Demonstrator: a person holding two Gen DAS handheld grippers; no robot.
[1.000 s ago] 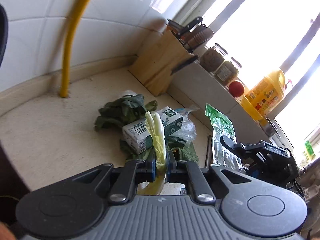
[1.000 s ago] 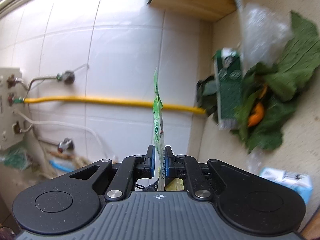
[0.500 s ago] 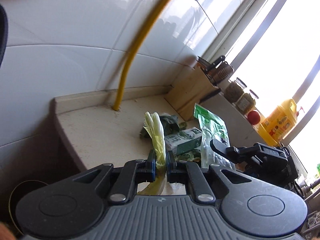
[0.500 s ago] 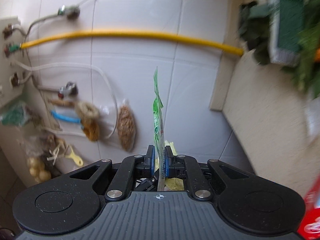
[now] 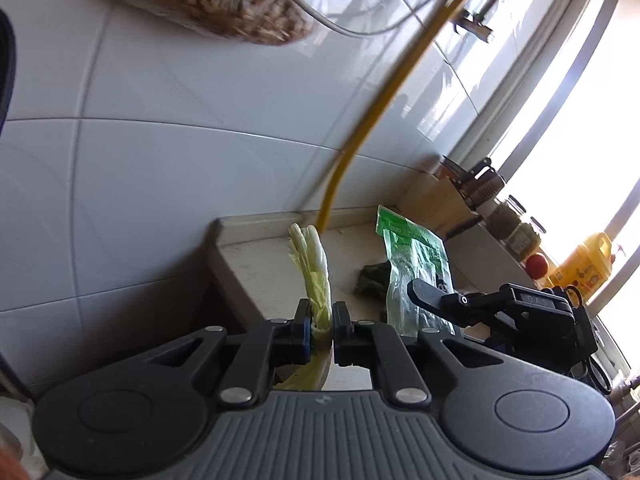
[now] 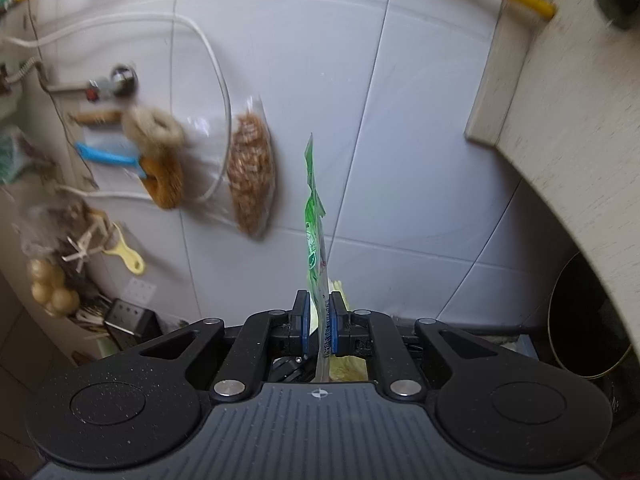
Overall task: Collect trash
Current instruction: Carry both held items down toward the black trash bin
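Gripping one pale vegetable stalk (image 5: pixel 310 264), the left gripper (image 5: pixel 320 330) is clamping its jaws on it, off the counter (image 5: pixel 260 268) edge. The right gripper (image 6: pixel 319 328) is pinching one green plastic wrapper (image 6: pixel 314 224) edge-on, beside one dark bin (image 6: pixel 588 320) under the counter; bin contents unreadable.

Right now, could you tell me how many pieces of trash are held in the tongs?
2. A pale vegetable stalk is pinched in the left tongs, and a green plastic wrapper in the right tongs. More leafy scraps lie on the counter, partly hidden.

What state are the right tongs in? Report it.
Shut: the right tongs pinch the green plastic wrapper, which stands edge-on between both blue pads.
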